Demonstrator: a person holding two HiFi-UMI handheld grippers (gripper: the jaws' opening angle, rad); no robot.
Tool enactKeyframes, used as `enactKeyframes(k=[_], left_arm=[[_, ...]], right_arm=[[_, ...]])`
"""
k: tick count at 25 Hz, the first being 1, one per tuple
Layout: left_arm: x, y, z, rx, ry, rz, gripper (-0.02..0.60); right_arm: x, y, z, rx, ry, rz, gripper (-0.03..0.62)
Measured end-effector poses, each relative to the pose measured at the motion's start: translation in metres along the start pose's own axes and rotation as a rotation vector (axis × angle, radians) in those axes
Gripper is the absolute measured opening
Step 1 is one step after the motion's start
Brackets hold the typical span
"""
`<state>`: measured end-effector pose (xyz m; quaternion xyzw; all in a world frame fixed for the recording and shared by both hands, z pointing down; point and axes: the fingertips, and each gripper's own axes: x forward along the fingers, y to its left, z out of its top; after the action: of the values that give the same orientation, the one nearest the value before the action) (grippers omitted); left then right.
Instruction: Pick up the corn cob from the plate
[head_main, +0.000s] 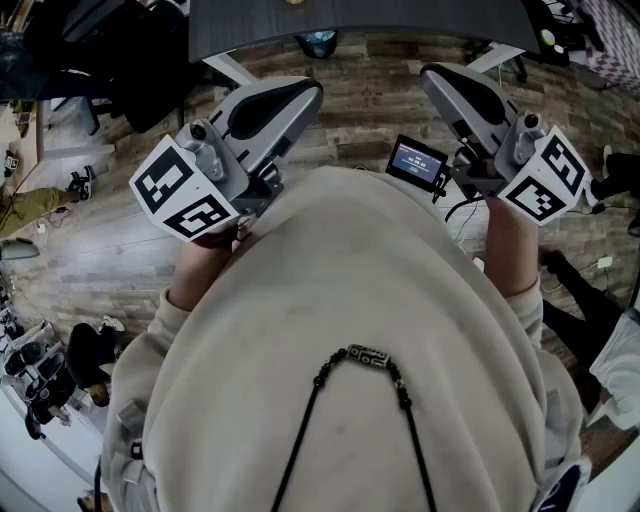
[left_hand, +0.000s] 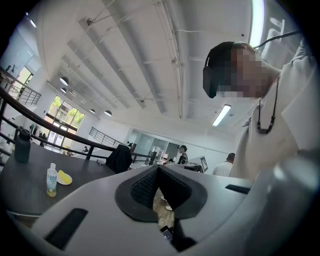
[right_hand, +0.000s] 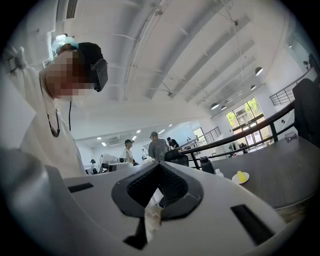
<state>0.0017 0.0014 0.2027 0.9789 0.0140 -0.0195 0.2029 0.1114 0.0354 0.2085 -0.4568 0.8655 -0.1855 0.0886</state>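
A dark flask (left_hand: 22, 146) stands toward the far edge of the desk (left_hand: 30, 187); what it holds cannot be seen. Nearer the middle, a clear bottle (left_hand: 51, 180) with a little yellowish liquid at its bottom stands just beside a white plate (left_hand: 66, 180). The corn cob (left_hand: 62, 175) lies on that plate, yellow and untouched, well apart from both grippers.

The person holds the two tools level in front of the chest, side by side, over the floor and short of the desk's near edge. The left gripper (left_hand: 159, 170) is clenched, its dark pads meeting at the tips with nothing between them. The right gripper (right_hand: 159, 167) is likewise clenched and empty. Each carries a marker cube (head_main: 185, 190) at its rear, and a small lit screen (head_main: 415, 162) sits on the right one.

The desk top is dark grey and matte. The floor (head_main: 120, 250) is of wood planks. Above runs a high white ceiling (left_hand: 130, 65) with beams and strip lights. A dark railing (right_hand: 250, 134) crosses behind the desk, with bright windows (right_hand: 242, 112) beyond, and a few people (right_hand: 158, 146) stand in the background.
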Motion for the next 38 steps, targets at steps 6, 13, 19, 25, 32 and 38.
enactKeyframes(k=[6,13,19,25,32,38], left_arm=[[0.004,-0.002,-0.001,0.010,0.018,-0.017,0.003],[0.009,0.002,-0.003,0.000,0.024,-0.008,0.003],[0.017,0.006,-0.010,-0.018,0.046,0.008,0.002],[0.033,0.011,-0.020,-0.050,0.099,0.021,0.003],[0.031,0.001,-0.026,-0.051,0.137,0.020,0.003],[0.036,0.012,-0.020,-0.071,0.141,0.023,0.003]], right_arm=[[0.003,-0.004,0.002,0.007,0.003,0.000,0.015],[-0.001,-0.016,0.000,0.074,-0.004,0.006,0.015],[-0.006,-0.032,-0.004,0.119,-0.014,0.008,0.015],[-0.009,-0.053,-0.012,0.188,-0.024,0.024,0.015],[-0.018,-0.057,-0.022,0.219,-0.032,0.028,0.015],[-0.012,-0.067,-0.022,0.287,-0.018,0.037,0.015]])
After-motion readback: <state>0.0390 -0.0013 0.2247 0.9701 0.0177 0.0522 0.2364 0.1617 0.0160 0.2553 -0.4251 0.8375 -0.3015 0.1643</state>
